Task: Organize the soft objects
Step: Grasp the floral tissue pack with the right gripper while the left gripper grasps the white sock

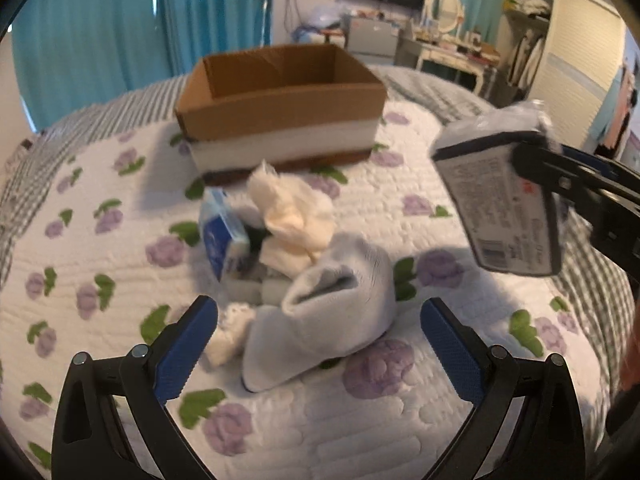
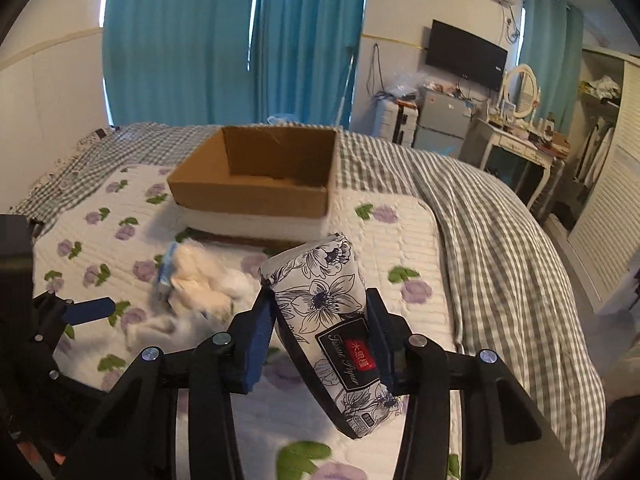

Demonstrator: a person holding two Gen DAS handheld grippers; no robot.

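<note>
Where the right wrist camera looks along its fingers, the right hand-held gripper (image 2: 320, 344) is clamped on a tissue pack (image 2: 332, 320) printed with dark line-drawn flowers; both blue pads press its sides, and the pack stands tilted, top end leaning away, lifted clear of the bed. No earlier picture to compare.

Left hand-held gripper (image 1: 320, 344): jaws spread wide, nothing between the pads. It hangs just over a white sock (image 1: 332, 300), cuff gaping toward the camera, which lies on the quilt (image 1: 100, 280), white with purple flowers and green leaves.

Just behind the sock, a loose heap: cream-white crumpled cloth (image 1: 288, 212), a small blue-and-white packet (image 1: 222, 236) leaning against its left side, some small white pieces underneath, too blurred to name. All touching one another.

From the left view the held tissue pack shows at right, in the air, its printed back label facing the camera, the other gripper's black fingers around it.

Farther back on the quilt, an open cardboard box (image 1: 280, 100), brown with a white band round its lower half; the inside that shows holds nothing. It stands apart from the heap.

Beyond the quilt, grey checked bedding (image 2: 500, 240) runs off to the right. Far wall: teal curtains (image 2: 180, 40), a dark wall screen (image 2: 466, 54), a white dressing table with an oval mirror (image 2: 522, 90).
</note>
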